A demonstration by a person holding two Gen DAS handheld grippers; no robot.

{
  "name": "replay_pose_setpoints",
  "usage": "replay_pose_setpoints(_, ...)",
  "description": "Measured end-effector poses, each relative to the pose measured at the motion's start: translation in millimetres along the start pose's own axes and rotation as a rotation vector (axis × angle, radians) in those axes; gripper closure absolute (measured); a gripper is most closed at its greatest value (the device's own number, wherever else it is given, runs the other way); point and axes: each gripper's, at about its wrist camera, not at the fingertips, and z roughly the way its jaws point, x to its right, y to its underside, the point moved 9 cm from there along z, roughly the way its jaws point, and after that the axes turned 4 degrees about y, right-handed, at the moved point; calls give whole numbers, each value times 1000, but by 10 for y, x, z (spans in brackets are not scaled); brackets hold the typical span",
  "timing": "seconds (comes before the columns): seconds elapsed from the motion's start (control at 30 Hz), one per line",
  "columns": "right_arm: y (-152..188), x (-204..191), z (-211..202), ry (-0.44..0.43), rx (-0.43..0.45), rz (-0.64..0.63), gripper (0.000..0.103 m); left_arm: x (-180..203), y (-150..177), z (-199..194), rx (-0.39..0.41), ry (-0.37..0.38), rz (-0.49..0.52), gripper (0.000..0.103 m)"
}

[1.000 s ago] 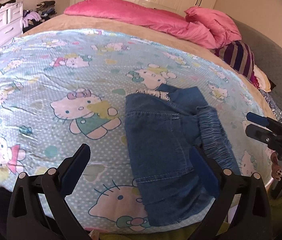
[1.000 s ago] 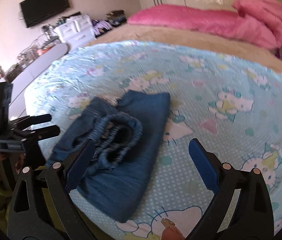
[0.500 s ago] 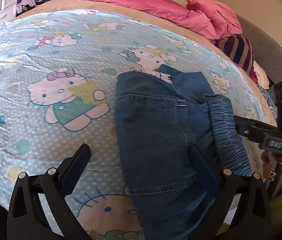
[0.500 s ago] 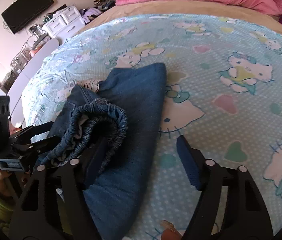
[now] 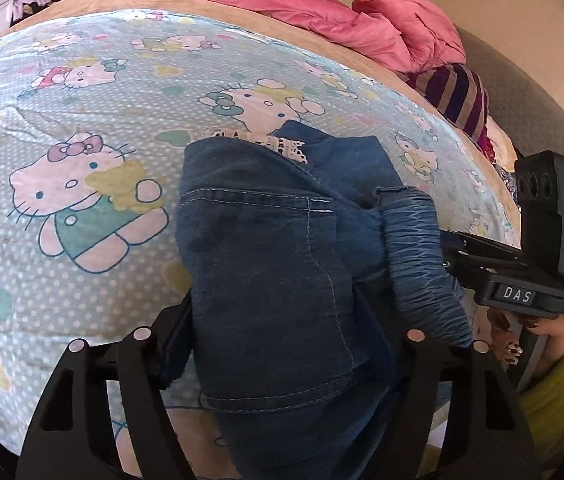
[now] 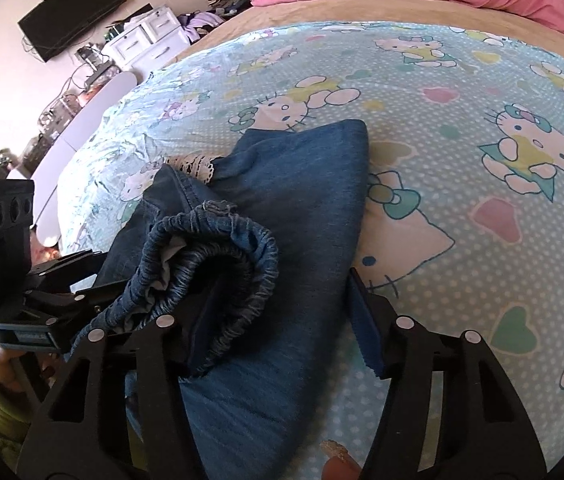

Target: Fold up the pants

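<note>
Both grippers have dropped from above the bed (image 5: 81, 280) onto the near end of the denim pants (image 5: 265, 264). The left gripper (image 5: 282, 344) is closing across the pocket side, and the right gripper (image 6: 282, 320) is closing over the elastic waistband (image 6: 217, 264); neither visibly pinches yet. The pants lie half-folded on the cartoon-cat sheet (image 6: 482, 184), so I judge a grab for the next fold.

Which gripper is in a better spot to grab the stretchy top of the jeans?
Probably the right gripper: the jeans' waistband bunches just ahead between its closing jaws. The left gripper, also closing, straddles the flat denim, with the waistband off to its side.
</note>
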Motion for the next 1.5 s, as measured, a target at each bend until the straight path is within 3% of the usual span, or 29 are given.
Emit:
replay_pose_setpoints(0.37,-8,-91,24,-28,15,-28,67,45,-15,14,-7,-12,32,40)
replay_pose_setpoints(0.6,-29,-206,-62,-27,41,-71,81,121,-63,-72,13,-42,82,64)
replay_pose_setpoints(0.7,-73,-269,-133,-26,66,-92,84,128,-96,-118,23,-32,73,68)
replay_pose_setpoints(1.1,-442,-457,-266,-30,134,-157,86,127,-368,-256,76,-29,67,69)
replay_pose_setpoints(1.5,-909,-528,-72,-5,150,-201,86,-65,-795,-287,121,-70,55,69)
